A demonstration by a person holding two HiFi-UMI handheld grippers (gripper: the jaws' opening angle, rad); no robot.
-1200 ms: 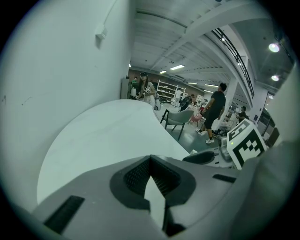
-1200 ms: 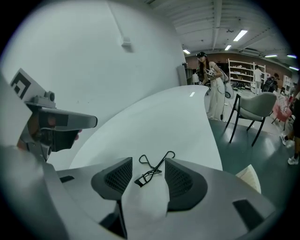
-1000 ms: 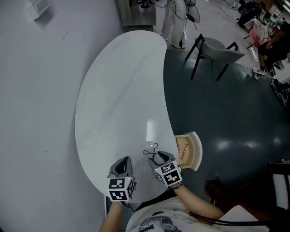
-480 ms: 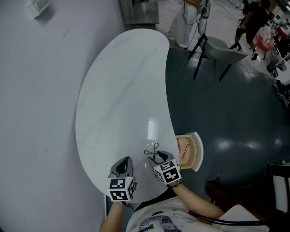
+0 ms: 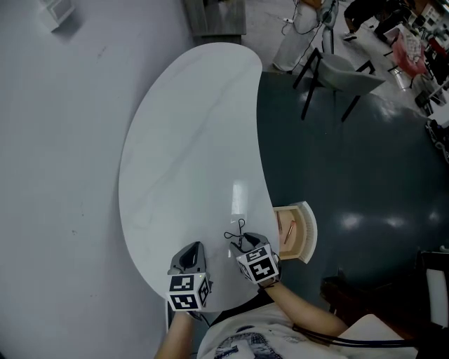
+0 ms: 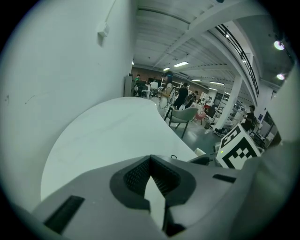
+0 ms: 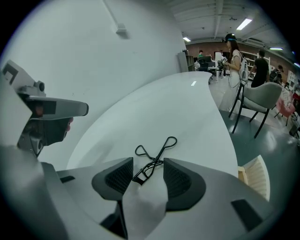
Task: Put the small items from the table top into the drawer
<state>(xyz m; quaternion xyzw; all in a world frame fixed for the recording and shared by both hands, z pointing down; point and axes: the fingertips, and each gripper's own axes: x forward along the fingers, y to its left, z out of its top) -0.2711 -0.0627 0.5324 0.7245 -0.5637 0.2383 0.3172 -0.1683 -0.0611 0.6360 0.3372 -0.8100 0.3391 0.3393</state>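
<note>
I see no change: right gripper (image 7: 145, 176) fingers released around the eyelash curler (image 7: 154, 157), left gripper (image 6: 151, 180) clenched empty, drawer (image 5: 298, 231) open.

Open workroom, pale wall (image 5: 63, 175) and dark floor (image 5: 365, 175).
A small white box (image 5: 59, 10), perhaps a switch, sat high on the wall; the glossy floor reflected light spots, a grey chair (image 5: 344, 73) on black legs stood there, and strip lamps (image 7: 244, 23) shone under the ceiling.
</note>
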